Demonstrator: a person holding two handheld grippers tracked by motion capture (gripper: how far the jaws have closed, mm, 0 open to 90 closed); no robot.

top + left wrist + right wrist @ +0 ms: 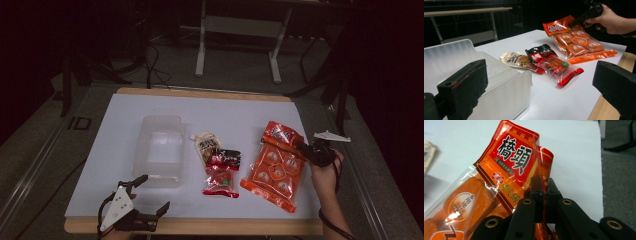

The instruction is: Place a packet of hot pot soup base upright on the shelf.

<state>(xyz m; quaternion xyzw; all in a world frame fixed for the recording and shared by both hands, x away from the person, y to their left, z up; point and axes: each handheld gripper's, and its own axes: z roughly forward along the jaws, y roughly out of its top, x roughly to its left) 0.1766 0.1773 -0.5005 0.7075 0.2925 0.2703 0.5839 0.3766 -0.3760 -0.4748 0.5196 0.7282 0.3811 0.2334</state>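
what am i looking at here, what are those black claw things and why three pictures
Those black claws are hand-held grippers: a person holds one in each hand and works at a white table. The high view looks down from above the person's side. The other two pictures come from small cameras riding on each gripper, looking along its own jaws.

On the table lie a clear plastic bin, a beige sauce pouch, a red and black snack pack resting partly on that pouch, and a large orange packet.

The right gripper is shut on the orange packet's top edge, which curls up off the table. The left gripper sits open near the bin, holding nothing.
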